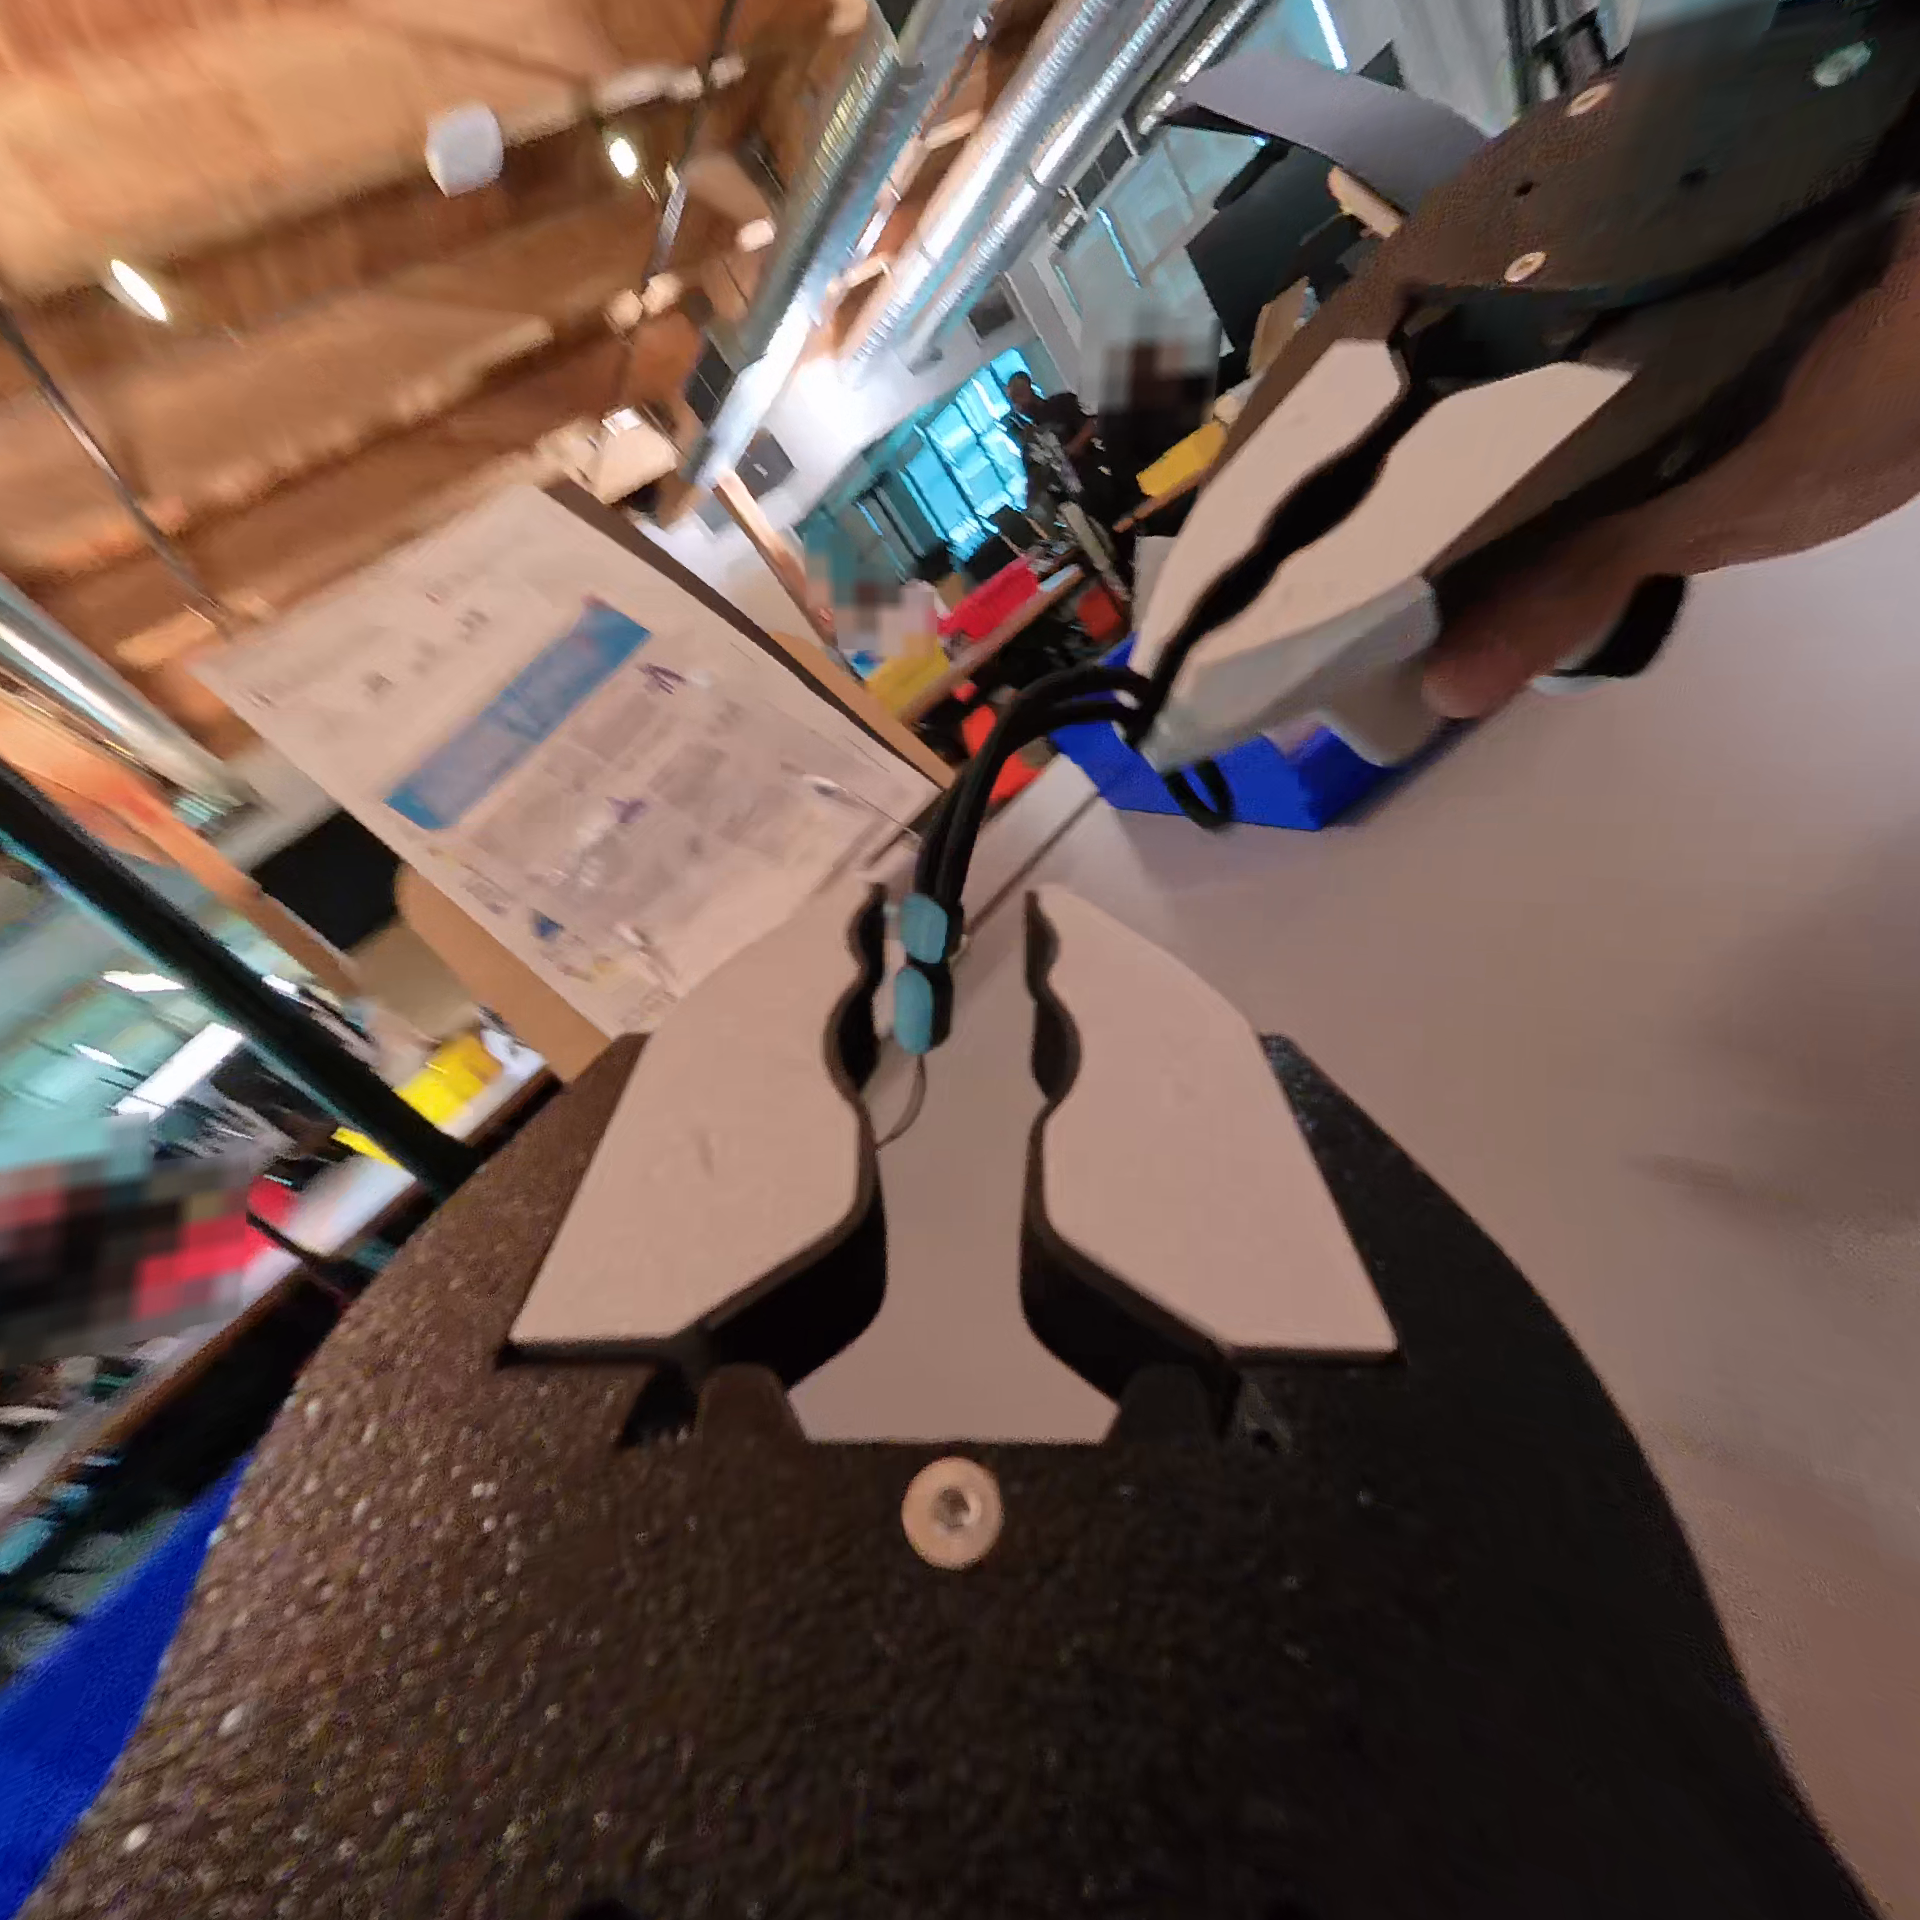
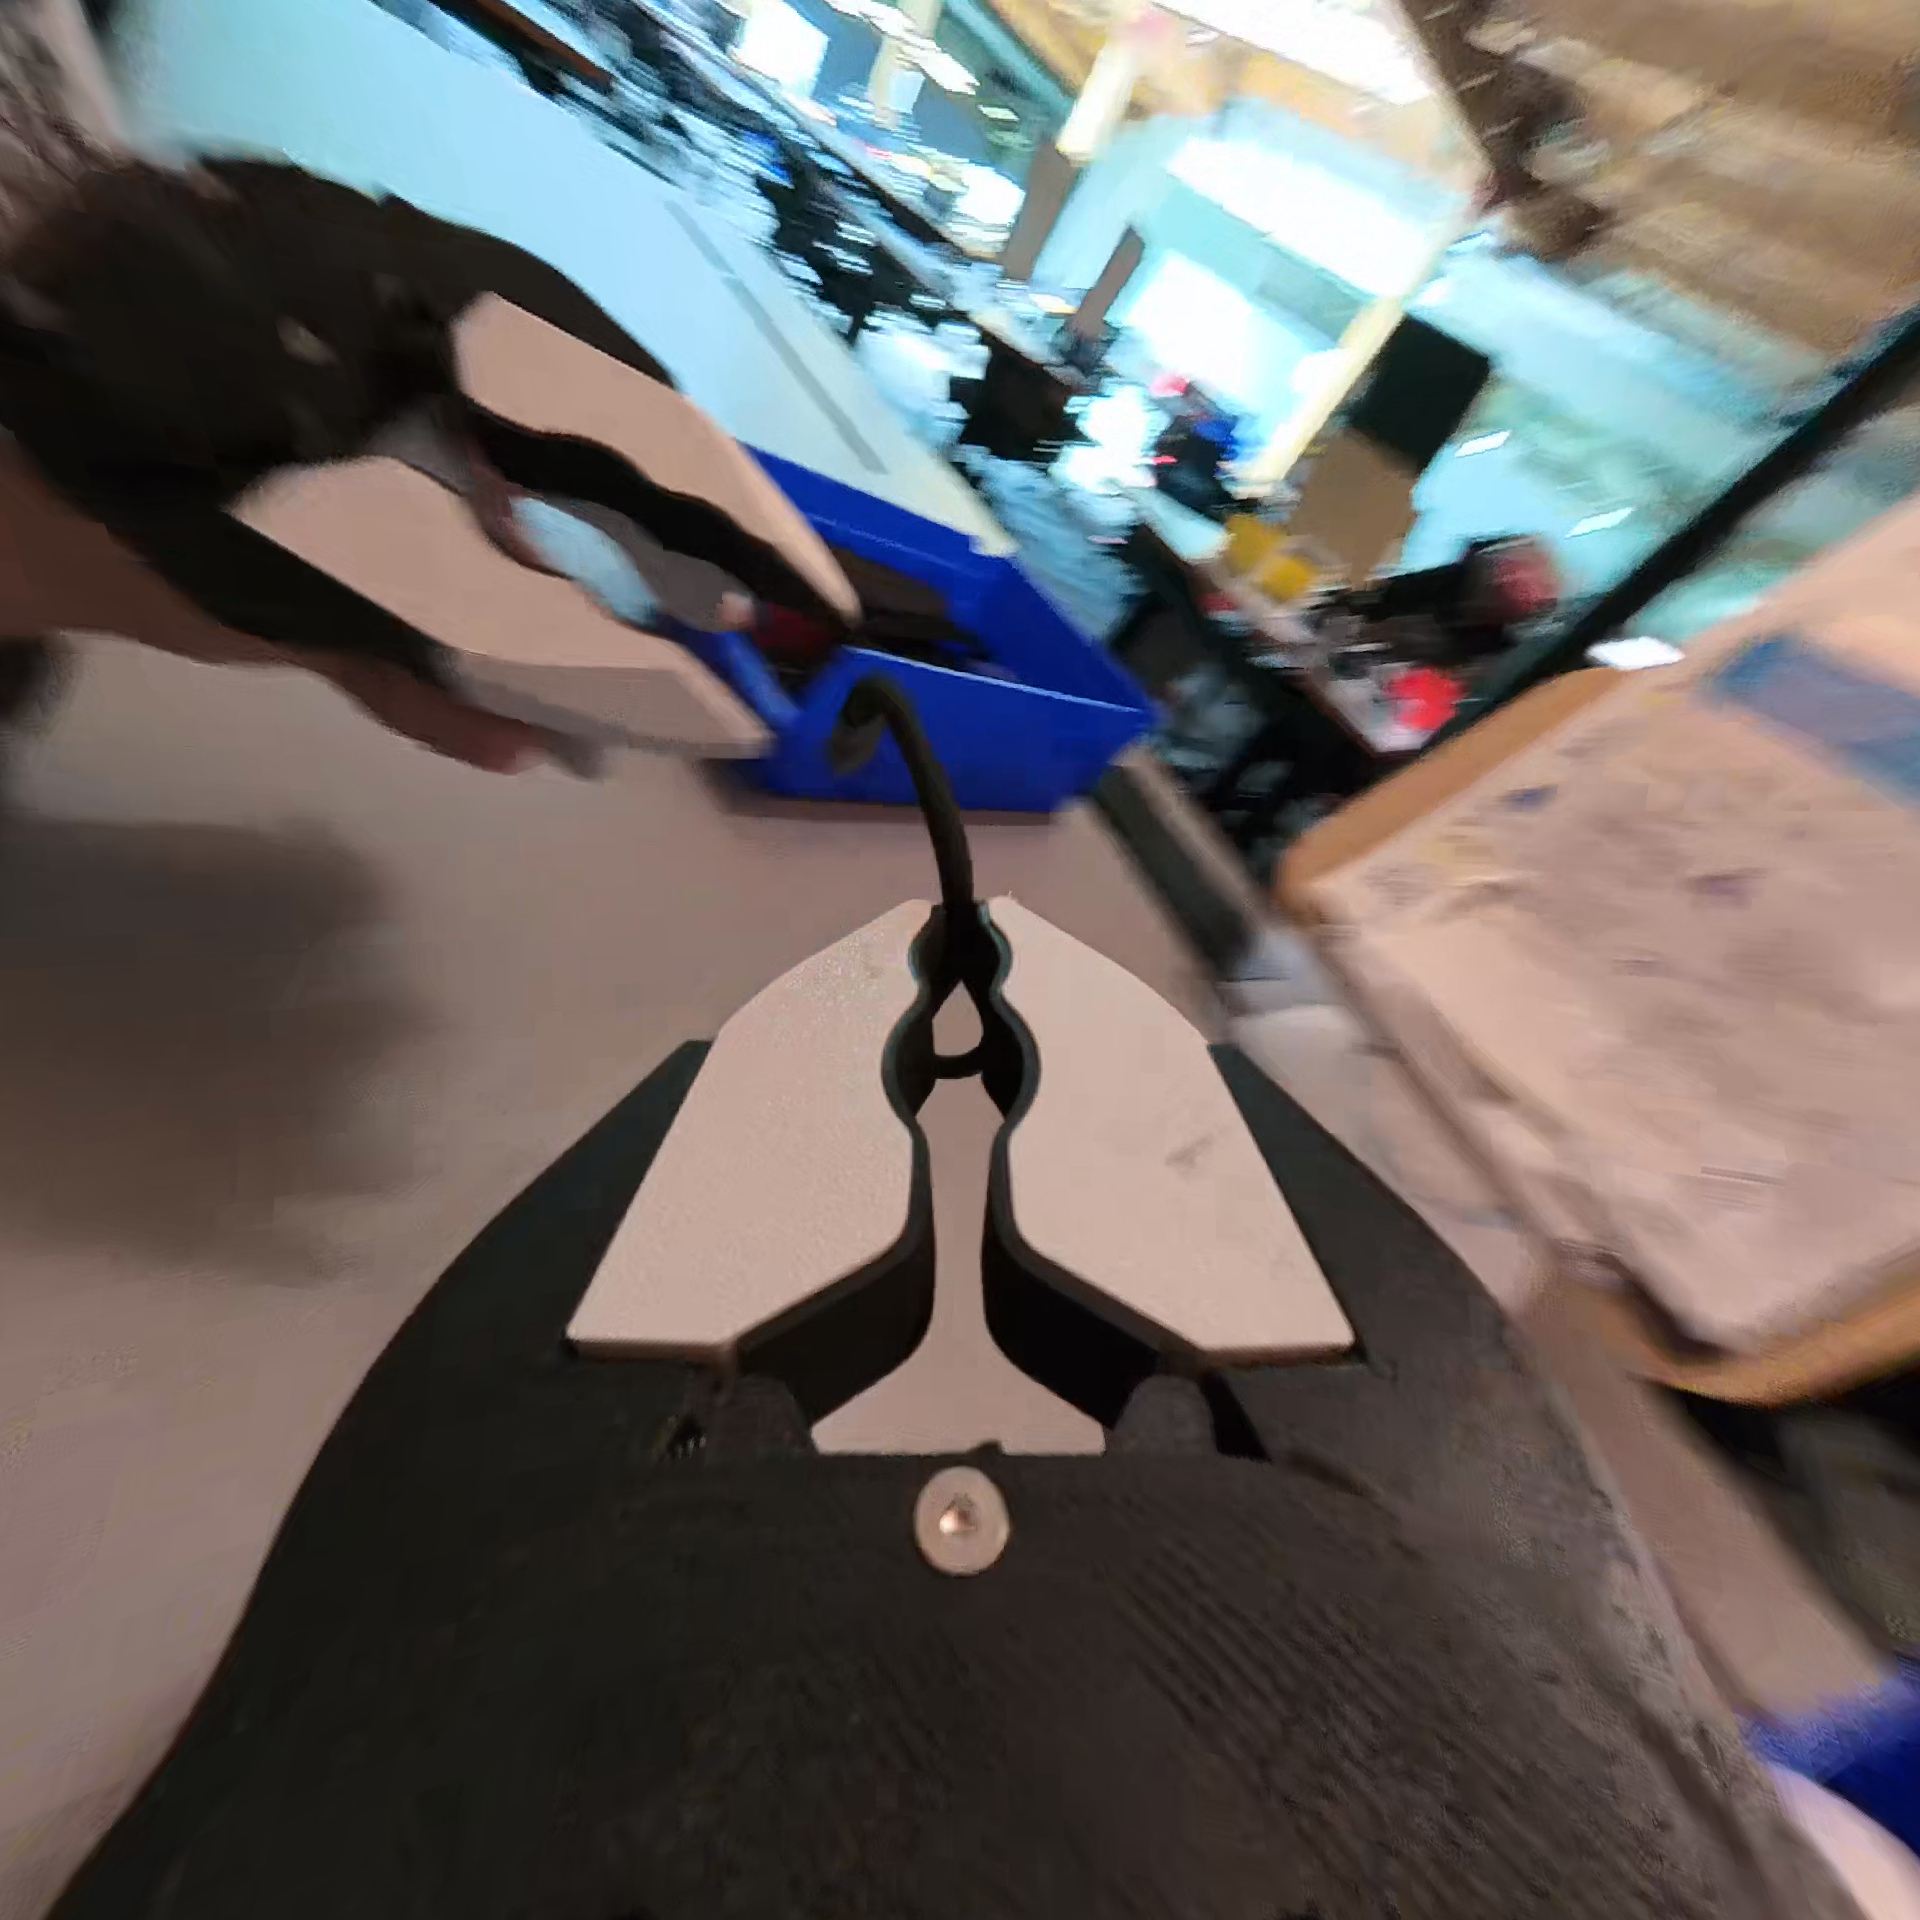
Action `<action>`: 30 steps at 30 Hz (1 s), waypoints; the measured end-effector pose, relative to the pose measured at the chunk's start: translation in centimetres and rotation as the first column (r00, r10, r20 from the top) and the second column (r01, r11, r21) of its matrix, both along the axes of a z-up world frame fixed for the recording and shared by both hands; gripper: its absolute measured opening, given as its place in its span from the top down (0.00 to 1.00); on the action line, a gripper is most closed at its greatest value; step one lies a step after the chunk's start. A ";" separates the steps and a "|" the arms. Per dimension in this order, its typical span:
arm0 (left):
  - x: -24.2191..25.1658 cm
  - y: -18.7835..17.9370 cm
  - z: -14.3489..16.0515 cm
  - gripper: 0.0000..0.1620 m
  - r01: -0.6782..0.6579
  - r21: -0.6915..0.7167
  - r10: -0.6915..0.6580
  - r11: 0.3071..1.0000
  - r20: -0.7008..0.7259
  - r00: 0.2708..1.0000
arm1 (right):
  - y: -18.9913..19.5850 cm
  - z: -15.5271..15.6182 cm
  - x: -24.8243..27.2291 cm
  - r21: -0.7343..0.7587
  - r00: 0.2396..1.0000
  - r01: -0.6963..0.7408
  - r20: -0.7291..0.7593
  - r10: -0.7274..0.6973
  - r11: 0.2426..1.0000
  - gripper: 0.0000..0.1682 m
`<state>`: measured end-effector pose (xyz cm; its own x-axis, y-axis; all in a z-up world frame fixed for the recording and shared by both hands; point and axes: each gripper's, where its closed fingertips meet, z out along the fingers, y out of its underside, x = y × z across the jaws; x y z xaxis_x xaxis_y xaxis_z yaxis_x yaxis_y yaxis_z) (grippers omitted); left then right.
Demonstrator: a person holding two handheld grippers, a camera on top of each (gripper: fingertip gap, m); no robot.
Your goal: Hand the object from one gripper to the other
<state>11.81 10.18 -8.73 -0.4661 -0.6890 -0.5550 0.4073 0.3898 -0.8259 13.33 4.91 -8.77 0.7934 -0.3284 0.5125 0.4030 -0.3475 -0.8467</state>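
Note:
The object is a bundle of black cables (image 1: 971, 810) with teal plugs (image 1: 920, 966) at one end. My right gripper (image 2: 961, 914) is shut on a loop of the cable (image 2: 935, 790) at its fingertips. In the left wrist view the right gripper (image 1: 1153, 717) comes in from the upper right, with the cable hanging from it. My left gripper (image 1: 951, 914) is open. The teal plugs lie between its fingertips, close to the left finger (image 1: 727, 1122). In the right wrist view the left gripper (image 2: 810, 670) shows blurred at the upper left, jaws apart.
A grey table (image 1: 1507, 1039) lies under both grippers. A blue bin (image 1: 1247, 779) stands on it behind the cable and also shows in the right wrist view (image 2: 987, 717). A wooden board with papers (image 1: 582, 748) leans beside the table. A hand (image 1: 1538, 623) holds the right gripper.

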 end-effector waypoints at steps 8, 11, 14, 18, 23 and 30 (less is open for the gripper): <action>-0.6 -0.6 0.3 0.70 0.101 -0.224 -0.166 0.969 -0.293 0.942 | -3.2 2.7 2.7 -0.166 0.613 0.473 0.768 -0.187 0.865 0.98; -0.7 -1.0 0.1 0.75 0.056 -0.116 -0.084 0.992 -0.253 0.964 | -2.1 1.3 2.3 -0.243 0.561 0.495 0.823 -0.093 0.834 0.98; -0.5 -1.5 -0.7 0.79 -0.003 0.069 0.013 0.998 -0.153 0.988 | -0.8 0.0 1.7 -0.314 0.514 0.520 0.858 0.003 0.795 0.98; -0.3 -2.5 -2.3 0.80 -0.047 0.220 0.073 0.974 -0.109 0.991 | 0.9 -1.3 0.3 -0.375 0.488 0.509 0.867 0.099 0.775 0.98; -0.1 -3.1 -3.5 0.85 -0.066 0.267 0.107 0.961 -0.140 0.984 | 2.3 -2.1 -1.2 -0.410 0.474 0.477 0.865 0.165 0.777 0.98; 0.1 -2.4 -2.7 0.98 -0.061 0.142 0.090 0.988 -0.210 0.974 | 2.3 -1.5 -1.6 -0.345 0.639 0.337 0.767 0.056 0.876 0.87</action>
